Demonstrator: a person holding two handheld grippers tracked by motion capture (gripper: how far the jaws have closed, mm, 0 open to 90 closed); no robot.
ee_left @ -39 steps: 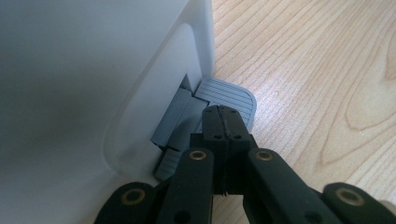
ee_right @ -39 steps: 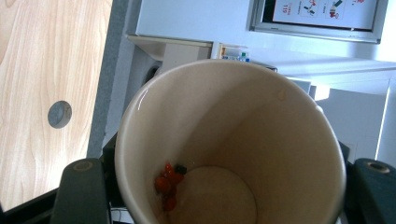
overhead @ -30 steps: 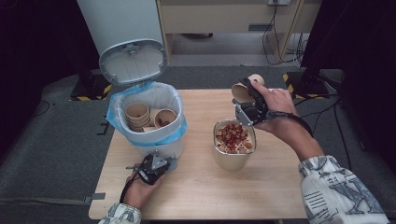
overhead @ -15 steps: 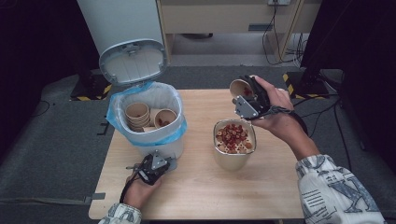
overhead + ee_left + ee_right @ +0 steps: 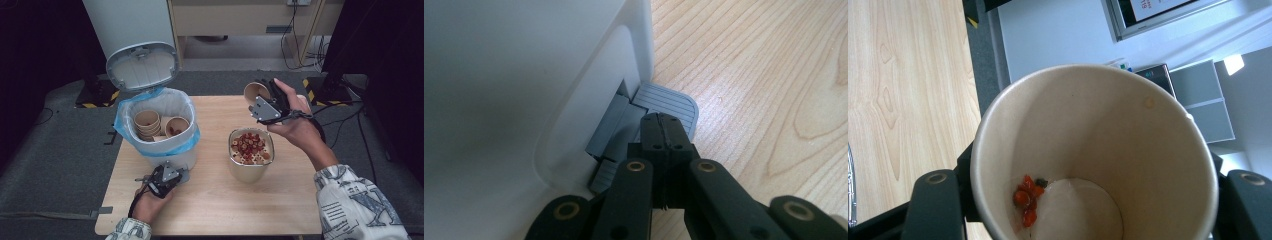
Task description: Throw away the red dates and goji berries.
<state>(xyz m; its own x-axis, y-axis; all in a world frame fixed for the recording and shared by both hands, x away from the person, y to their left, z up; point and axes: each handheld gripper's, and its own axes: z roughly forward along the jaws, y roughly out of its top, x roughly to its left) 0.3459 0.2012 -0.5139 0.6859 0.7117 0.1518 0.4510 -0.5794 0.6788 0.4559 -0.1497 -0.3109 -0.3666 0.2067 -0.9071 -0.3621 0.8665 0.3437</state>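
High view first: the right hand-held gripper (image 5: 261, 102) is up in the upper right of the frame, clamped on a paper cup (image 5: 256, 92) tipped on its side, above and behind the metal pot (image 5: 251, 155) that sits mid-frame on the counter (image 5: 215, 200), heaped with red bits. Left of centre stands the white pedal bin (image 5: 165, 150), lid (image 5: 143, 66) up, blue liner showing, several used cups (image 5: 148, 123) already stacked inside. The left hand-held gripper (image 5: 172, 176) sits low at the bin's foot, lower left.

Left gripper view: jaws pressed tight together, nothing between them, tips down on the grey ribbed pedal (image 5: 669, 105) against the bin wall. That looks like what keeps the lid open.

Right gripper view: straight into the cup (image 5: 1093, 160), gripped from outside by both jaws. Nearly empty, just a small clump of red pieces (image 5: 1027, 199) stuck at the bottom edge.

My read: tipping out is mostly done, a few bits cling on, and the cup has yet to go into the bin.
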